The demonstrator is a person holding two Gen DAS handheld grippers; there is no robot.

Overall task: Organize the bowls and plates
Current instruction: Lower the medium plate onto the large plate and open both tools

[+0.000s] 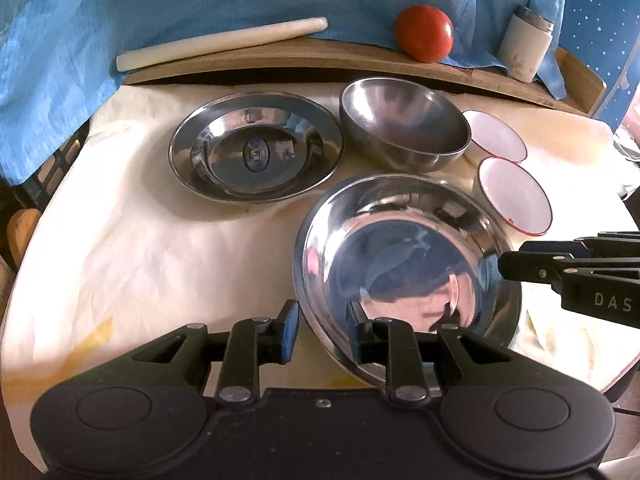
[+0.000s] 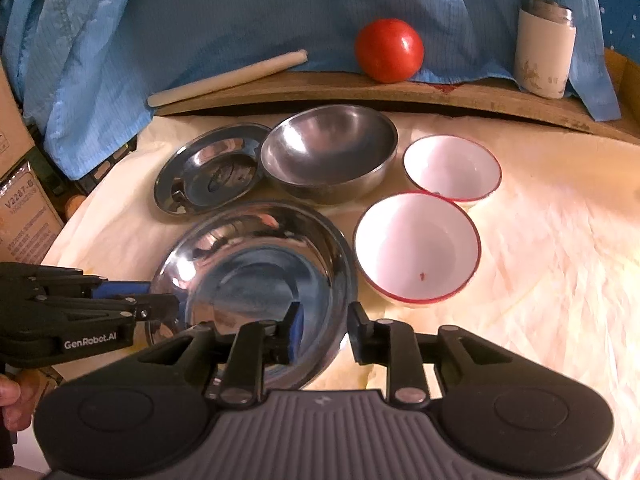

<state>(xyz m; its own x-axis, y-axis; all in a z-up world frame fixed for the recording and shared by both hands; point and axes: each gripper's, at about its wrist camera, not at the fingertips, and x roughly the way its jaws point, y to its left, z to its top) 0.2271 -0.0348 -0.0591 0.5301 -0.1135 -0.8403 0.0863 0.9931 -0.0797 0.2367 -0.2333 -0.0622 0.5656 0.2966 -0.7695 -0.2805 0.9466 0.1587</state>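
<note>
Polished steel, the near plate (image 1: 404, 264) lies on the cream cloth (image 1: 140, 248) before the steel bowl (image 1: 404, 124); we judge it light, rigid, slippery, best taken by its rim. Left gripper (image 1: 326, 332) and right gripper (image 2: 322, 330) each straddle that rim, jaws slack, not pinching. Only the right view shows both white bowls (image 2: 418, 248) fully.

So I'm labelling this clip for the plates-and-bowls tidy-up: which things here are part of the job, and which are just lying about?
Part of the job:
- near steel plate, its rim between both tongs: left tongs, right tongs
- far steel plate
- steel bowl
- two white red-rimmed bowls

Lying about:
- tomato
- white rolling pin
- white flask
- blue cloth
</note>
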